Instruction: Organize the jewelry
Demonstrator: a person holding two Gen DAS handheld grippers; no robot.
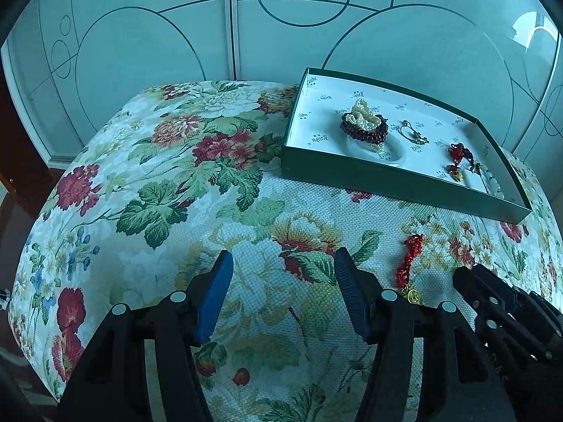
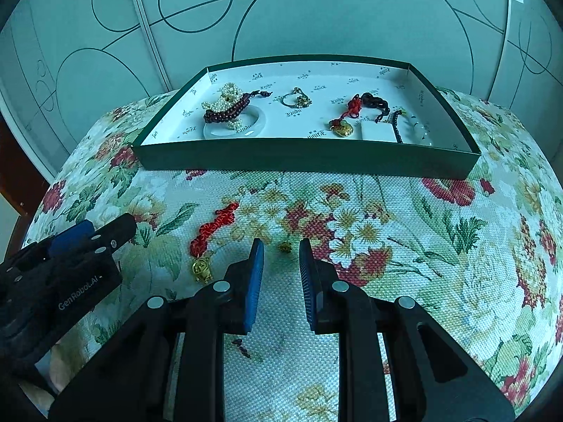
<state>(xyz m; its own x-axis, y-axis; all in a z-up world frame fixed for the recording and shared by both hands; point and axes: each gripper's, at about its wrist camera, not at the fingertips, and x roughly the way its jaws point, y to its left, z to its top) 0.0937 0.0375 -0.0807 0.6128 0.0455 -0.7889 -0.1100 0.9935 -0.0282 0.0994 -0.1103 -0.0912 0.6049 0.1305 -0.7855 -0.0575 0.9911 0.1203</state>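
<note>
While both grippers tilt steeply down over the floral tablecloth point(image 2: 404, 246), neither one holds anything. The left gripper point(image 1: 283, 267) has its blue pads spread wide, with only bare cloth showing in the gap; in the right wrist view its black body comes in from the left edge, pointing toward the green tray point(image 2: 306, 161). The right gripper point(image 2: 281, 256) has its fingers drawn closer together but not pressed shut, and a narrow gap stands between the pads. Through that gap, just beyond the tips, a small gold bead point(image 2: 285, 247) lies on the cloth, untouched.

The tray serves as landmark. It sits at the far side of the table, its long front wall facing the grippers. In front of the tray, on the open cloth, lies a red knotted cord with a gold charm point(image 2: 211, 239); the cord runs away from the tray and the charm end is nearest the grippers. It lies between the two tools, just left of the right gripper's left finger, clear of both.

Inside the tray, toward its left end, a pearl strand and dark red beads point(image 2: 228, 107) are piled on a white bangle point(image 2: 258, 123). Near the tray's middle sits a thin gold ring piece point(image 2: 297, 98). Toward its right end lie another red cord with a gold charm point(image 2: 346, 119), a white rectangular pendant point(image 2: 376, 130) and dark beads point(image 2: 396, 123).
</note>
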